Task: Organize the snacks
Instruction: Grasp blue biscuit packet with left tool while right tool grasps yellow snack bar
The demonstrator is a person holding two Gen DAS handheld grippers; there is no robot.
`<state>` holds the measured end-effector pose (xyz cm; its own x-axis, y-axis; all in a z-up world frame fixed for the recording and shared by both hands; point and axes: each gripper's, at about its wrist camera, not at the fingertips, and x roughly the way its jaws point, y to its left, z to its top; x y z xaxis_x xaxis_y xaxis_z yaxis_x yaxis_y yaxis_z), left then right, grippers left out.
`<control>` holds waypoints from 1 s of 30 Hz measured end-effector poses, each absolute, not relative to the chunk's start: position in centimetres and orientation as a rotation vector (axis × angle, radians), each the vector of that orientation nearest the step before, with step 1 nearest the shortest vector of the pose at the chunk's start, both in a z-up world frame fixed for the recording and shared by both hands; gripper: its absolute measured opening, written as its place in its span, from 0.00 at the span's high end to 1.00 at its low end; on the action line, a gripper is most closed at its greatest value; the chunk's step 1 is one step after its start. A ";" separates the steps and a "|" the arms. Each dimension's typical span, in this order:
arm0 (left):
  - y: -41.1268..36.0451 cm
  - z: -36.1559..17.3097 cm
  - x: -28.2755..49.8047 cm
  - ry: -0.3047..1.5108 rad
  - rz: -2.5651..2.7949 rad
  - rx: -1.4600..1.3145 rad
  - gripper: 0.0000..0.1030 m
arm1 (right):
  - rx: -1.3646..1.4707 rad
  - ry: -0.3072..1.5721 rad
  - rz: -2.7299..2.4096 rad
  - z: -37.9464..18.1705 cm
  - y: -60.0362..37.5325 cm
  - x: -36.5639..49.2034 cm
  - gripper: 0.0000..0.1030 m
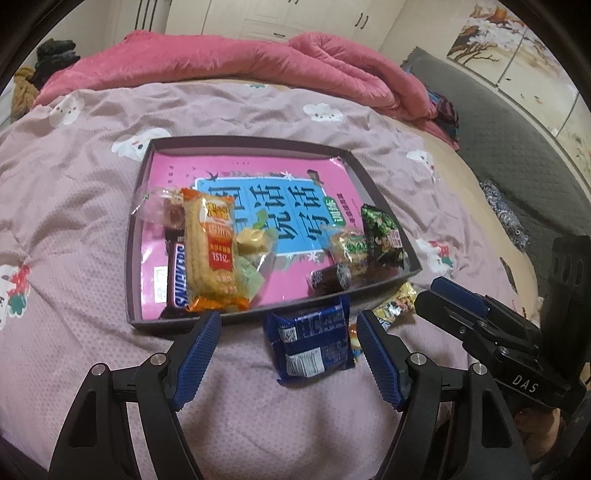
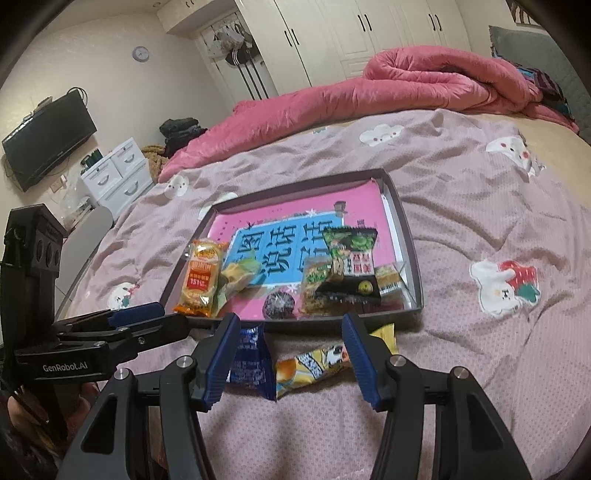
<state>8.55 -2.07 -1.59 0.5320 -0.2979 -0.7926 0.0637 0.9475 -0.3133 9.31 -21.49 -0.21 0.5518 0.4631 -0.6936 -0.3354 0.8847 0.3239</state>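
Observation:
A dark shallow tray (image 1: 236,141) (image 2: 405,236) lies on the bed with a pink book in its bottom. In it are a Snickers bar (image 1: 176,277), an orange cake packet (image 1: 212,251) (image 2: 201,280), green packets (image 1: 381,232) (image 2: 351,258) and a dark round candy (image 1: 330,278). In front of the tray a blue packet (image 1: 310,343) (image 2: 251,363) lies between the fingers of my open left gripper (image 1: 288,319), untouched. Beside it, a yellow packet (image 2: 314,363) (image 1: 397,306) lies under my open right gripper (image 2: 291,323). Each gripper shows in the other's view, right gripper (image 1: 432,299), left gripper (image 2: 162,314).
The pale pink bedspread (image 1: 74,229) with cartoon patches spreads all around the tray. A rolled pink quilt (image 2: 406,88) lies at the bed's far side. A grey headboard (image 1: 517,140), wardrobes (image 2: 332,33), a wall TV (image 2: 48,144) and white drawers (image 2: 114,173) stand beyond.

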 end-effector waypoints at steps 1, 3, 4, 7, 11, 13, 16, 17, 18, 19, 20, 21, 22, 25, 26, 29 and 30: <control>-2.1 -1.7 8.5 0.991 -0.217 -0.253 0.25 | 0.160 0.877 0.471 -0.4 -21.5 9.3 0.45; -2.3 -2.0 8.5 0.998 -0.214 -0.241 0.25 | 0.164 0.895 0.466 -0.6 -21.5 9.2 0.44; -2.4 -2.1 8.4 1.003 -0.215 -0.240 0.25 | 0.164 0.904 0.461 -0.8 -21.6 9.2 0.44; -2.5 -2.6 8.4 1.019 -0.222 -0.246 0.25 | 0.175 0.931 0.450 -1.2 -21.8 9.1 0.44; -2.7 -3.3 8.4 1.046 -0.229 -0.257 0.25 | 0.216 0.983 0.436 -2.1 -22.3 9.2 0.44; -2.8 -3.8 8.4 1.062 -0.233 -0.268 0.25 | 0.244 1.007 0.428 -2.6 -22.6 9.3 0.44; -3.0 -4.5 8.4 1.082 -0.237 -0.283 0.25 | 0.321 1.058 0.420 -3.7 -23.4 9.7 0.44; -3.1 -4.7 8.4 1.086 -0.237 -0.288 0.25 | 0.346 1.072 0.419 -4.1 -23.6 9.8 0.44; -3.2 -4.9 8.4 1.091 -0.238 -0.296 0.25 | 0.374 1.089 0.415 -4.5 -23.9 10.0 0.44; -3.2 -5.2 8.4 1.099 -0.238 -0.304 0.25 | 0.406 1.105 0.412 -5.0 -24.2 10.2 0.44; -3.3 -5.5 8.5 1.106 -0.240 -0.314 0.25 | 0.431 1.118 0.408 -5.4 -24.4 10.3 0.44; -3.4 -5.8 8.5 1.113 -0.243 -0.325 0.25 | 0.455 1.130 0.402 -5.8 -24.6 10.4 0.44; -3.4 -6.0 8.5 1.118 -0.245 -0.334 0.25 | 0.489 1.142 0.395 -6.4 -24.9 10.6 0.44; -3.6 -6.6 8.8 1.131 -0.249 -0.355 0.25 | 0.519 1.148 0.384 -7.0 -25.1 11.1 0.44; -3.7 -6.7 8.9 1.133 -0.249 -0.359 0.25 | 0.514 1.148 0.380 -7.2 -25.0 11.3 0.44; -3.9 -7.1 9.2 1.141 -0.247 -0.370 0.25 | 0.511 1.140 0.385 -7.4 -24.6 11.8 0.44; -3.9 -7.2 9.3 1.143 -0.246 -0.370 0.25 | 0.510 1.137 0.387 -7.5 -24.5 12.0 0.44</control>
<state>9.31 -3.94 -7.20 0.3983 -0.3752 -0.8370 0.0025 0.9129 -0.4081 11.96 -24.47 -7.48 0.3757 0.5371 -0.7553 -0.0350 0.8226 0.5676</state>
